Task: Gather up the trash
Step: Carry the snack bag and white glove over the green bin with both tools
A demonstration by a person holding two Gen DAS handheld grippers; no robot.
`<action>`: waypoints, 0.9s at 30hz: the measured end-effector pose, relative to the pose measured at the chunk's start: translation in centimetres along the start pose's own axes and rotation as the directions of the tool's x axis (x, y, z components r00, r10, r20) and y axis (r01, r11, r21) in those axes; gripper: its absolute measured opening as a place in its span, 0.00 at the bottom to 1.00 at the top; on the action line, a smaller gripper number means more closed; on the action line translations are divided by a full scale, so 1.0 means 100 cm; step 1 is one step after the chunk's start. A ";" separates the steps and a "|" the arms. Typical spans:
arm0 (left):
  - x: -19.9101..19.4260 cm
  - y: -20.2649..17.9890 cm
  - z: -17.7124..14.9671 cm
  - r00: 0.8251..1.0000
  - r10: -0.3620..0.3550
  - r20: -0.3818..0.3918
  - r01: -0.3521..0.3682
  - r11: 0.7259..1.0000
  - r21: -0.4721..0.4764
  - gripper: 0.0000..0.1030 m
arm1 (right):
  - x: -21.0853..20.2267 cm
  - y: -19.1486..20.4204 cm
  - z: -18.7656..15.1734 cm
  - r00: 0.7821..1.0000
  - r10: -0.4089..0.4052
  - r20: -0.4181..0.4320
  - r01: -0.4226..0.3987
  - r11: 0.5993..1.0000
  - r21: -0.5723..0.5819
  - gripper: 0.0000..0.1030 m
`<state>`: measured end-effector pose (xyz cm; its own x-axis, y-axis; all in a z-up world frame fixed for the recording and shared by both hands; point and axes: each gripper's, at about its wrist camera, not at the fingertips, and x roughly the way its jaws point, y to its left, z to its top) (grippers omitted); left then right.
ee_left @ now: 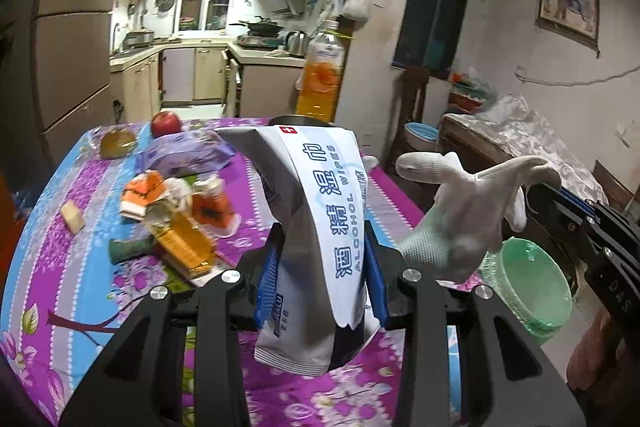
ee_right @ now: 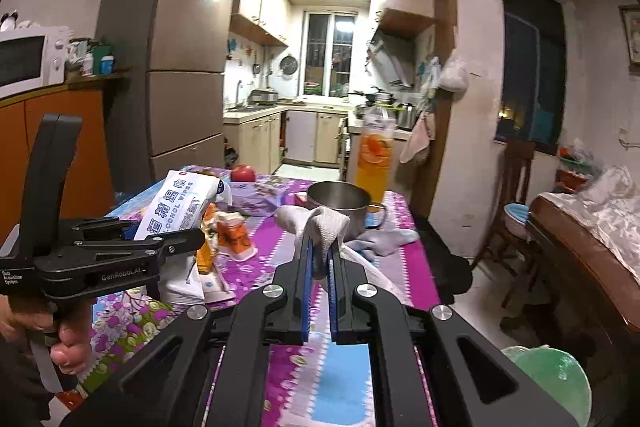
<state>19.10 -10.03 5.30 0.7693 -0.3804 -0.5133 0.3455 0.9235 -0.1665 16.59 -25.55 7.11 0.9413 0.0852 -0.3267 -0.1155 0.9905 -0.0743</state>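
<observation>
White alcohol wipes pack upright between blue fingers, limp white glove pinched, green-lined bin beside table

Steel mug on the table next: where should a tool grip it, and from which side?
Judging from the right wrist view, the steel mug stands upright and open-topped, with its handle pointing right. Probably pinch the near rim wall from above, one finger inside. The white glove screens its lower front.

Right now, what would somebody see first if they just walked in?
Probably the alcohol wipes packet pinched in the left tool, and the white glove dangling from the right tool. Behind them, a tall orange juice bottle stands by a metal pot on the flowery purple tablecloth.
</observation>
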 end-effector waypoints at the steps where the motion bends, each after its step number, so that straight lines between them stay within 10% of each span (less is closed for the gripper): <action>1: 0.002 -0.006 0.001 1.000 -0.007 -0.001 0.007 1.000 0.008 0.35 | -0.002 -0.005 -0.001 1.000 -0.007 0.001 0.007 1.000 0.003 0.07; 27: 0.068 -0.212 0.006 0.963 -0.239 -0.125 0.261 0.943 0.205 0.35 | -0.119 -0.205 -0.047 0.944 -0.310 -0.115 0.322 0.941 0.103 0.07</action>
<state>17.30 -32.24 5.87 0.5912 -0.5810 -0.5594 0.6366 0.7620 -0.1187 6.24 -47.37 8.12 0.8875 -0.2394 -0.3937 0.2271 0.9707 -0.0782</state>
